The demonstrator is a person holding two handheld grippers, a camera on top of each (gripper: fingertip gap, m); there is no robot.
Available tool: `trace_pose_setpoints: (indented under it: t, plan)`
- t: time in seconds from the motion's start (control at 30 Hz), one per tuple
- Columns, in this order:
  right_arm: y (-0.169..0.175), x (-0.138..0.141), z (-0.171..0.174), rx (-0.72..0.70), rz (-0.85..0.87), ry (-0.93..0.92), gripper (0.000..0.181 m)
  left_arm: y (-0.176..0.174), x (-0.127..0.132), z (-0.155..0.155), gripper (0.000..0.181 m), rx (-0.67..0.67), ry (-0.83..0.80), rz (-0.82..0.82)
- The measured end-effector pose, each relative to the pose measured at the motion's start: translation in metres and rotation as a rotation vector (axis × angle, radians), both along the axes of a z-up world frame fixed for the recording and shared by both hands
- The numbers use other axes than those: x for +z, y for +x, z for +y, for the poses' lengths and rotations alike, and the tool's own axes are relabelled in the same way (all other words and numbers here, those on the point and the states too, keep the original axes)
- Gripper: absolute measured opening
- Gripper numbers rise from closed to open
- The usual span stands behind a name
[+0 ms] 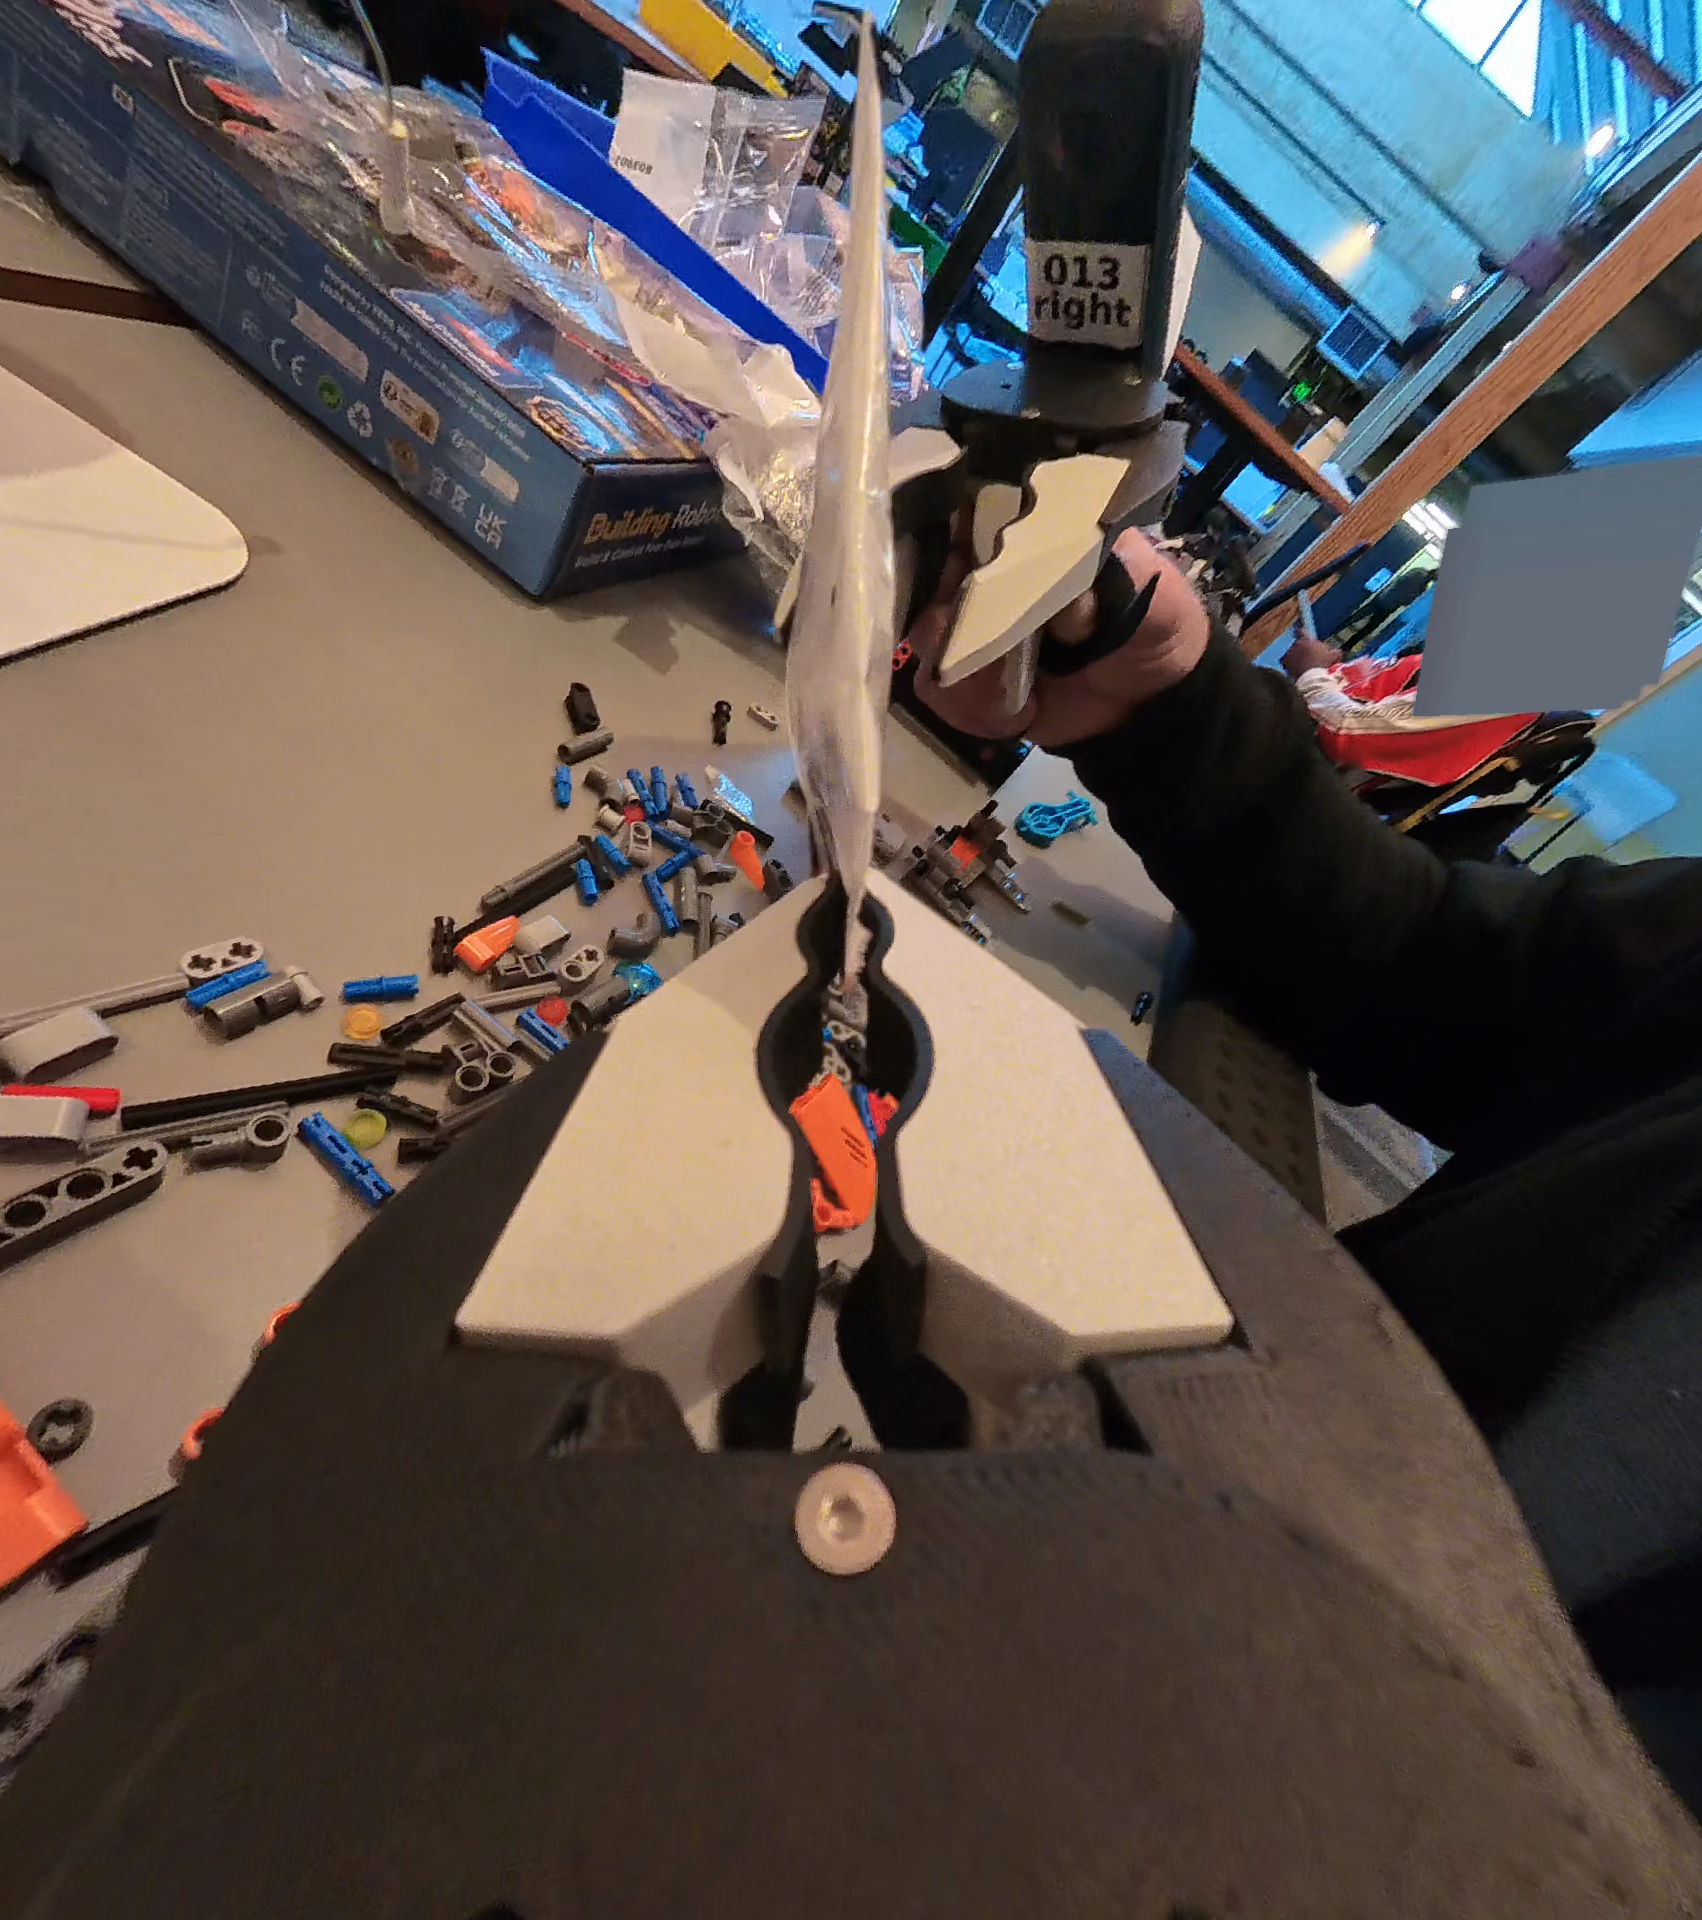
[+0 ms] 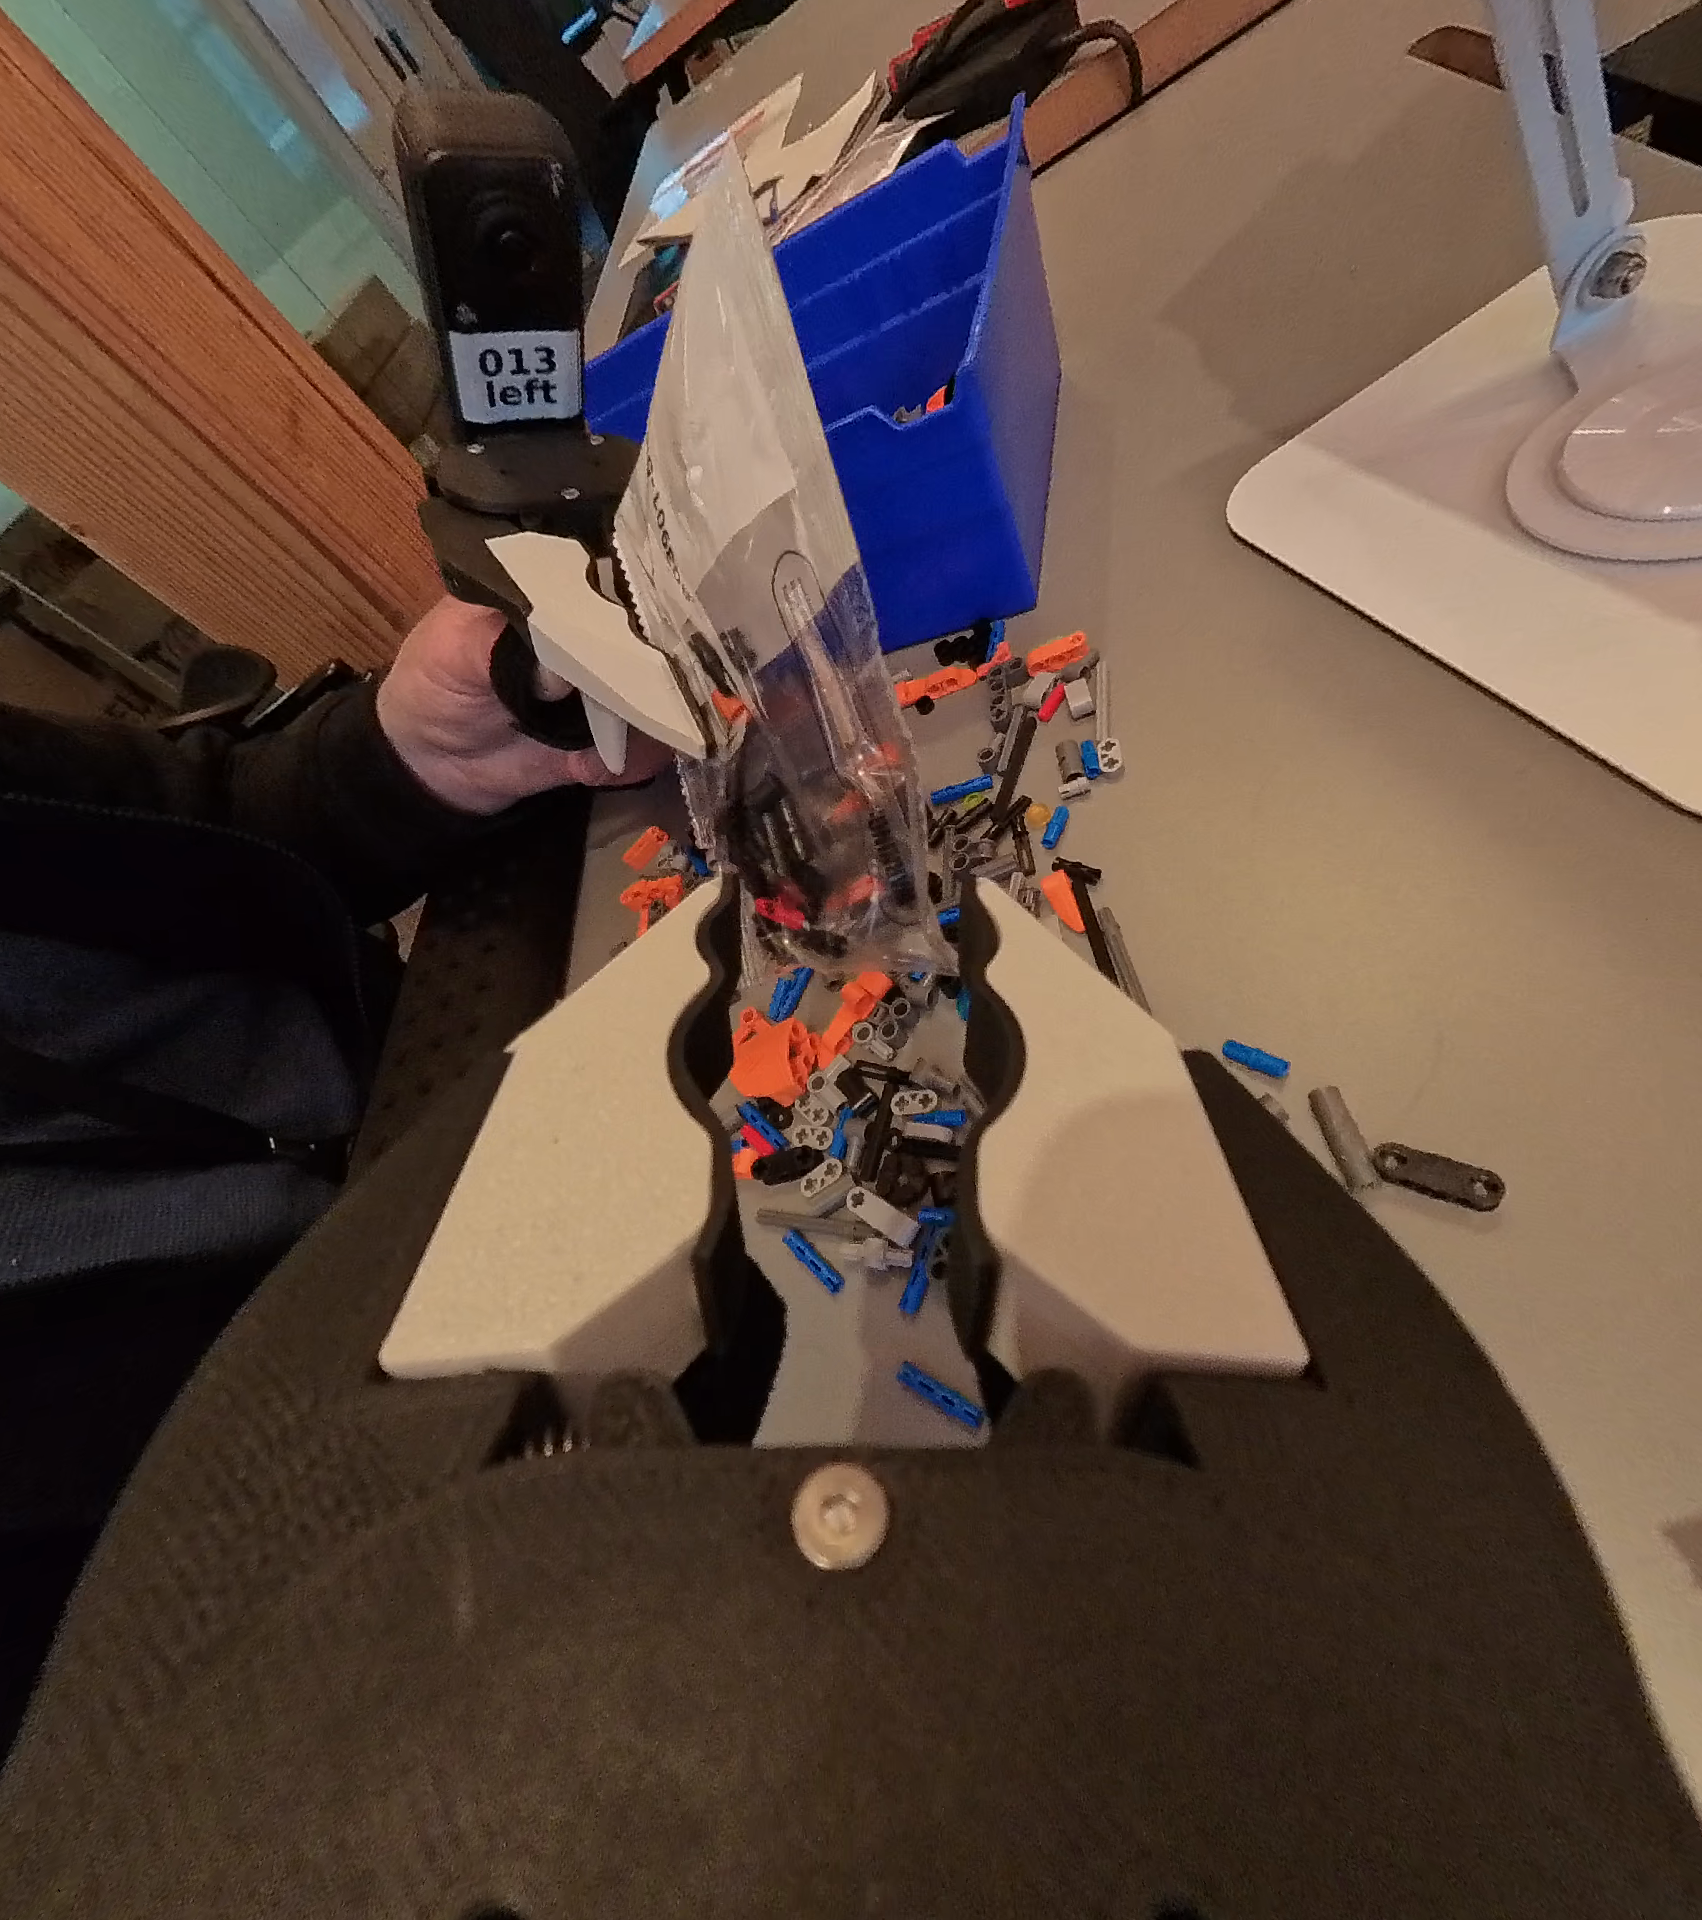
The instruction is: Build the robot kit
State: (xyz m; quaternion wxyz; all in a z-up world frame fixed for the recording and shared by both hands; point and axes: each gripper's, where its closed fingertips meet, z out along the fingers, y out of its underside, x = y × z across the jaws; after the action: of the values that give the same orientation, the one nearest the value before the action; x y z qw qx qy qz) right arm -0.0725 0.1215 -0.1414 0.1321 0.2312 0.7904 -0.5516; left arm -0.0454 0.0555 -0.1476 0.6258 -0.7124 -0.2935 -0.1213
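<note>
Grey tabletop [image 2: 1346, 831], workshop clutter behind it: a long blue printed cardboard box [image 1: 390, 343] toward the far edge, a blue plastic bin [image 2: 930, 416] beside it, a white flat stand base [image 2: 1553, 582] at the far right corner. Small plastic building-kit parts in blue, orange, grey and black [image 1: 535, 977] lie scattered near the near edge.

We see the left gripper [image 1: 852, 914] with its fingers closed on the edge of a clear plastic bag of small parts [image 2: 785, 727]; in its own view the film runs straight up out of the closed tips. In the right wrist view that pinch sits on the bag's side edge, about mid-height. The right gripper [image 2: 847, 935] has its fingers spread apart, the bag's loaded lower end hanging between the tips. We cannot tell whether either tip touches the film.

The bag hangs in the air just above the scattered parts, near the near edge. Its long axis is close to vertical, leaning a little; the flat empty end points up and away, the heavy end, where the parts have bunched, points down at the table.

Risks, as we judge them: only one thin-film pinch carries the weight, so the film could slip or tear there. If the bag is open, tilting would spill more parts, and any landing near the near edge could roll off. The spread right fingers could also snag the film or knock the loose parts underneath.
</note>
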Motion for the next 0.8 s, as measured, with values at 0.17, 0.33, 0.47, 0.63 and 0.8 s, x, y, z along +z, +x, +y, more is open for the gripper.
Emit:
trace_pose_setpoints:
  t: [0.17,0.33,0.47,0.63,0.8]
  plan:
    - [-0.002,-0.011,0.002,-0.022,-0.067,0.0,0.044,-0.003,0.009,0.002,0.0,-0.002,0.085,-0.022]
    - [-0.001,-0.024,0.0,-0.015,-0.137,0.004,0.051,-0.007,0.02,-0.001,0.0,0.02,0.149,-0.009]
    - [0.001,-0.022,0.001,0.005,-0.184,-0.04,0.052,-0.011,0.018,-0.002,0.0,0.028,0.157,-0.025]
    - [0.012,-0.025,-0.007,0.051,-0.192,-0.027,0.048,-0.015,0.016,-0.003,0.0,0.045,0.152,-0.029]
    - [0.023,-0.023,-0.021,0.094,-0.174,-0.038,0.037,-0.017,0.018,-0.003,0.0,0.053,0.174,-0.041]
